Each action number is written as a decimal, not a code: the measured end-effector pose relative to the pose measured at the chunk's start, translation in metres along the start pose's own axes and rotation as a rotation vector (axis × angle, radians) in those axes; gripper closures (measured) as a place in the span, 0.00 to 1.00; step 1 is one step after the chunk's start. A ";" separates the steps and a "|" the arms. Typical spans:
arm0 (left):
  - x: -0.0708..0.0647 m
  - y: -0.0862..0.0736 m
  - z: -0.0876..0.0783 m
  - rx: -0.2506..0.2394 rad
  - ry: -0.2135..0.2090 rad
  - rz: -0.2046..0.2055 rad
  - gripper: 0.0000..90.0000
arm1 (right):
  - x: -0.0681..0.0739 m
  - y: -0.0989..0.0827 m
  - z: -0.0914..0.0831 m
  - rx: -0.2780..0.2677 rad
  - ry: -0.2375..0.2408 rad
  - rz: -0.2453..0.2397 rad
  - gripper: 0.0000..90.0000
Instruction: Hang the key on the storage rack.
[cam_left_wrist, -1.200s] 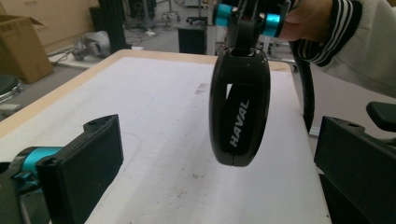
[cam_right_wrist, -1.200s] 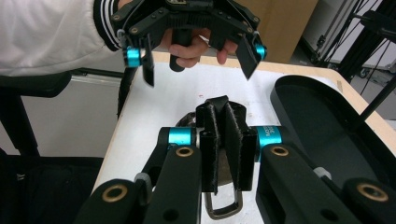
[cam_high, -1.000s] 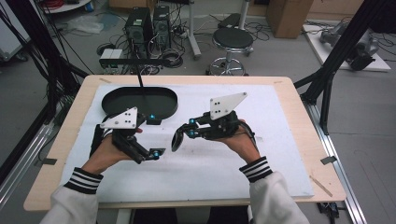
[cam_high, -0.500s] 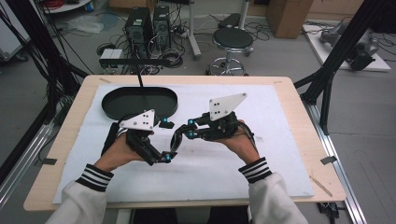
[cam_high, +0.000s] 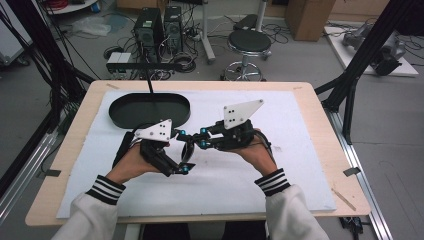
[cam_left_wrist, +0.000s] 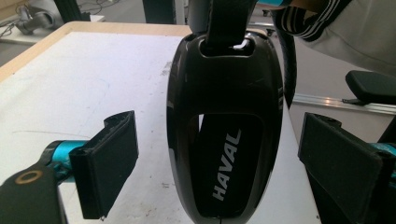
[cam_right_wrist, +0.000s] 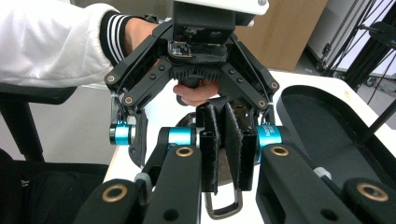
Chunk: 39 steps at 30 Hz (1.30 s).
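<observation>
A glossy black key fob (cam_left_wrist: 224, 140) marked HAVAL hangs upright over the white cloth. My right gripper (cam_right_wrist: 226, 149) is shut on the strap above the fob, and a metal ring (cam_right_wrist: 223, 207) shows below its pads. In the high view the right gripper (cam_high: 198, 139) points left at mid-table. My left gripper (cam_high: 184, 152) faces it with a jaw on each side of the fob. Its jaws have just been closing, but its pads (cam_left_wrist: 112, 163) still stand apart from the fob with a gap on both sides.
A black oval tray (cam_high: 122, 116) lies at the back left of the white cloth (cam_high: 280, 175), with a thin black pole (cam_high: 150, 85) rising over it. Black frame posts stand off both table sides. A stool and computer cases sit on the floor behind.
My left gripper has moved right, up to the right gripper, so the fob now hangs between its jaws. Those jaws stand narrower than before. The right gripper has kept still.
</observation>
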<state>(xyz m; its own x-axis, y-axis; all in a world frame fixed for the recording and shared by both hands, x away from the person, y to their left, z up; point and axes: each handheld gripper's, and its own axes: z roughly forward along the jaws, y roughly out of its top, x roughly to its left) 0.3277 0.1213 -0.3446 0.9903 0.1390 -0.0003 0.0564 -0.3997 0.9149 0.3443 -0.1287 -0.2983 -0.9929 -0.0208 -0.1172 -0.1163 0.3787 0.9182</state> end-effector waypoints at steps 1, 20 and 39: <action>0.000 0.000 0.000 -0.007 -0.014 0.002 0.17 | 0.000 0.000 0.000 0.002 0.002 0.002 0.94; 0.000 0.000 -0.003 -0.001 -0.019 -0.009 0.50 | -0.001 -0.001 0.004 0.011 0.010 -0.006 0.94; -0.002 0.001 -0.007 0.009 -0.001 -0.043 0.54 | -0.001 -0.002 0.005 -0.015 0.017 -0.011 0.80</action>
<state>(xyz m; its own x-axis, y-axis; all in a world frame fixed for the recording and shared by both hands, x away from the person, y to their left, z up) 0.3245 0.1267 -0.3405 0.9870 0.1554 -0.0404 0.1004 -0.4013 0.9104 0.3455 -0.1249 -0.3020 -0.9918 -0.0407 -0.1211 -0.1276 0.3647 0.9223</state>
